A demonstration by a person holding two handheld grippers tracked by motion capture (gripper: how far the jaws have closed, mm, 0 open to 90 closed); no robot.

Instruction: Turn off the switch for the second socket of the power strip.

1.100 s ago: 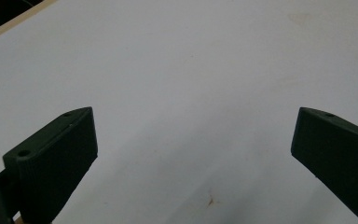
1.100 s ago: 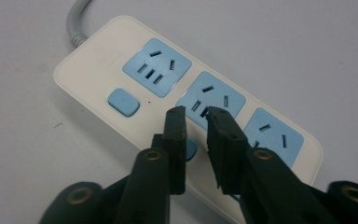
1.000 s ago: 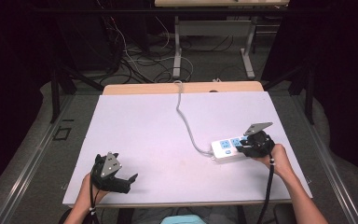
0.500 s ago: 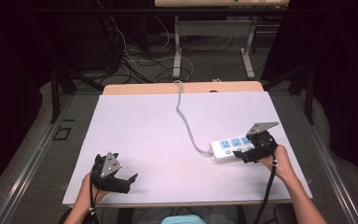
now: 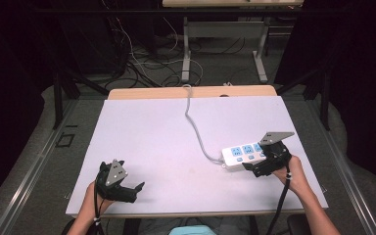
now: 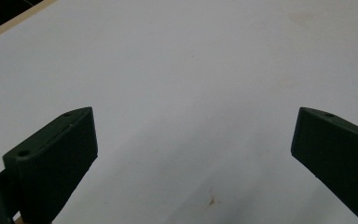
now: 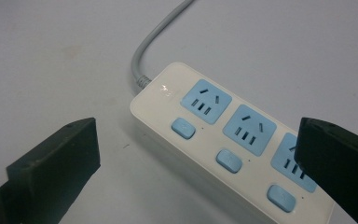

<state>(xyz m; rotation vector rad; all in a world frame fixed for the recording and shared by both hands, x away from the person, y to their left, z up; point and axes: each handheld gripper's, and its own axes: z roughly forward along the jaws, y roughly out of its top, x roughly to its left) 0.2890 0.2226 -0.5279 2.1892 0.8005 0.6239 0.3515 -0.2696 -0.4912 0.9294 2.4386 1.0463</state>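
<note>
Both hand-held grippers spread wide: right (image 7: pixel 198 172) over power strip (image 7: pixel 223 140), left (image 6: pixel 193 163) over bare table (image 6: pixel 191 70).

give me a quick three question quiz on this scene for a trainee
1. True or false: the right gripper is shut on the white plastic power strip with blue sockets.
2. Which gripper is beside the strip? A) left B) right
3. What lies between the fingers of the left gripper?

Key
1. False: its fingers are spread, with the strip lying between them, ungripped.
2. B
3. Bare white tabletop.
</note>
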